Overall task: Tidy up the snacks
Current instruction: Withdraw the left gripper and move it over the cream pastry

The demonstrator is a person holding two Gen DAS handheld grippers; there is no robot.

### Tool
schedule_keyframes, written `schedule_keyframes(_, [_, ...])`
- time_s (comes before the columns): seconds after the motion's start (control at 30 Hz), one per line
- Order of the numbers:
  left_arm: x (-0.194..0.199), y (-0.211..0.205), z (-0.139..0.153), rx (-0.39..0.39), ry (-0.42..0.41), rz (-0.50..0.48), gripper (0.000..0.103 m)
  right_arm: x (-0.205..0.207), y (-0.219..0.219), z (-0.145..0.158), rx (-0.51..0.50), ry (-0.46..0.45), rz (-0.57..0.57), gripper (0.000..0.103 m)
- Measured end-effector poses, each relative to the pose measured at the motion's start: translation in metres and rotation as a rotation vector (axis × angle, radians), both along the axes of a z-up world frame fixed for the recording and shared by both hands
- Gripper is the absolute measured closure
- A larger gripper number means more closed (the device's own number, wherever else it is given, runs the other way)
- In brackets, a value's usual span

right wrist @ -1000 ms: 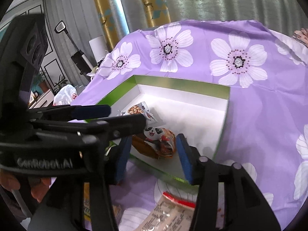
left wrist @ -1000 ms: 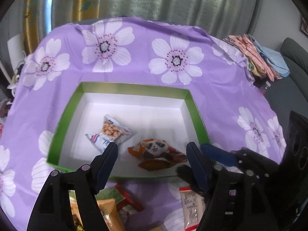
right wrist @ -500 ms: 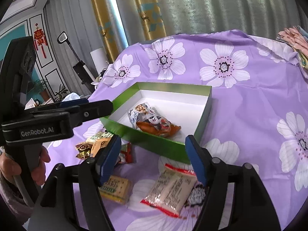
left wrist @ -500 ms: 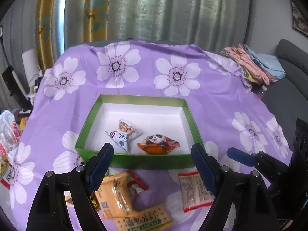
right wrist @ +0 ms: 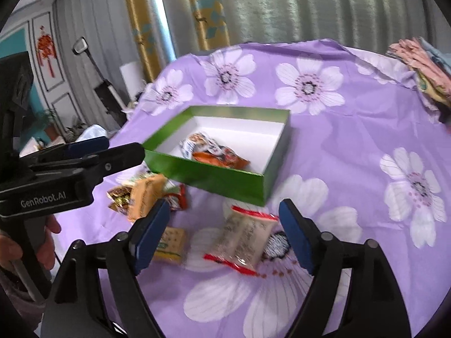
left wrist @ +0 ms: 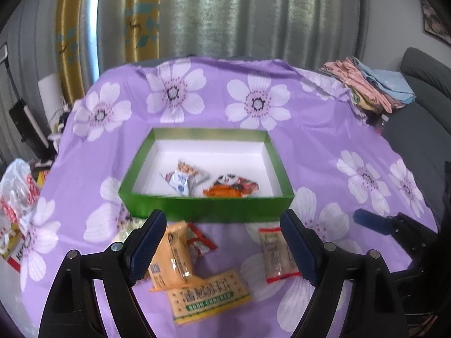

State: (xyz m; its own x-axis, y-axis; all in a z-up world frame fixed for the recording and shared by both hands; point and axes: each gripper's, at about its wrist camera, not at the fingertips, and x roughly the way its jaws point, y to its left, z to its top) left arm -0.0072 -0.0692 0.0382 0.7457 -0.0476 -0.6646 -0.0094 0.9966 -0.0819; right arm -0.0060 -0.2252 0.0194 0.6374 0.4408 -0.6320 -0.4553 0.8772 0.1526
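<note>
A green box (left wrist: 205, 209) (right wrist: 214, 178) with a white inside sits mid-table and holds a white nut packet (left wrist: 181, 176) and an orange panda packet (left wrist: 231, 187) (right wrist: 222, 159). In front of it lie an orange packet (left wrist: 172, 256) (right wrist: 145, 194), a soda cracker pack (left wrist: 210, 295) (right wrist: 169, 243), a small red packet (left wrist: 200, 243) and a clear red-edged packet (left wrist: 277, 252) (right wrist: 243, 240). My left gripper (left wrist: 222, 250) is open and empty above the loose snacks. My right gripper (right wrist: 224, 238) is open and empty over the red-edged packet.
A purple flowered cloth (left wrist: 324, 129) covers the table. Folded clothes (left wrist: 369, 84) lie at the far right by a grey sofa (left wrist: 422, 112). A plastic bag (left wrist: 17, 194) sits off the left edge. The left gripper's body (right wrist: 64, 174) shows in the right wrist view.
Both grippers have pulled back and up from over the box toward the near edge. The loose snacks in front of the box have come into view. Both stay open.
</note>
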Motion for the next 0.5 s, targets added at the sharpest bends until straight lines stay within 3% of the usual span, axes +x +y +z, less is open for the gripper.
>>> schedule_keyframes(0.5, [-0.004,-0.001,-0.038,-0.118,0.143,-0.027,0.020,-0.015,-0.003,-0.014,-0.070,-0.008,-0.001,0.023])
